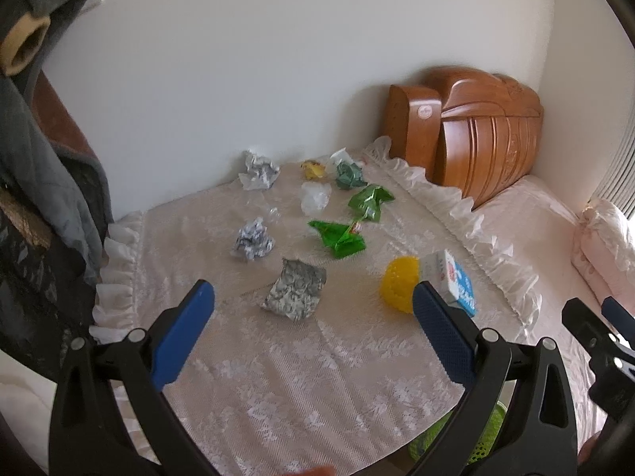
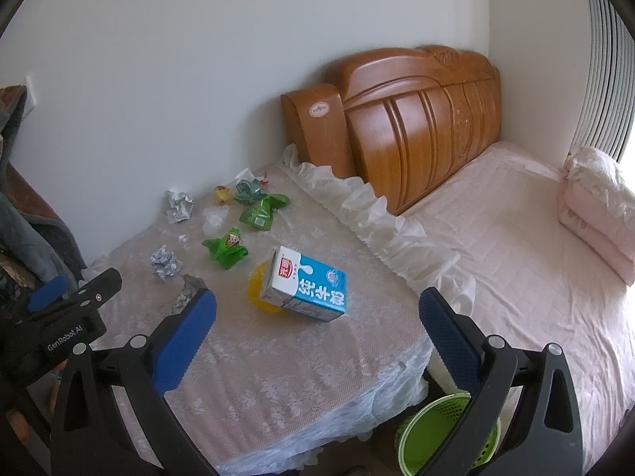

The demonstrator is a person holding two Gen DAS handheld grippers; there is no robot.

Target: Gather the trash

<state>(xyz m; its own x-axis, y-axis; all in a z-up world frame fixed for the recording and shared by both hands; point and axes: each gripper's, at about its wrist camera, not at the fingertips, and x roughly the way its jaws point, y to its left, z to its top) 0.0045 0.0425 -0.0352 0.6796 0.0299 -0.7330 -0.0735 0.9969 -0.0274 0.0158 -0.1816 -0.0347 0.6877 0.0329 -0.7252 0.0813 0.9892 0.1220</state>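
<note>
Both tongs, left (image 1: 313, 297) and right (image 2: 317, 305), are hovering wide apart and empty above the tabletop (image 2: 278, 365). Crumpled trash (image 1: 295, 289) is lying scattered on it, a carton (image 2: 307, 283) leaning on a yellow ball (image 1: 399, 281), and a green basket (image 2: 432, 436) is standing below its edge.

Blue-and-white milk carton (image 2: 307, 283), yellow ball (image 1: 399, 283), green wrappers (image 1: 337, 236), lime-green mesh basket (image 2: 432, 434), floral lace tablecloth (image 2: 278, 365).

1. The left wrist view looks forward and down over the lace-covered surface (image 1: 317, 357) from its near edge, close in.
2. The right wrist view sits further right, also taking in the pink-sheeted bed (image 2: 516, 277).
3. Both share the blue-and-white milk carton (image 1: 456, 277) (image 2: 309, 283) and the carved wooden headboard (image 1: 488, 135) (image 2: 416, 127).
</note>
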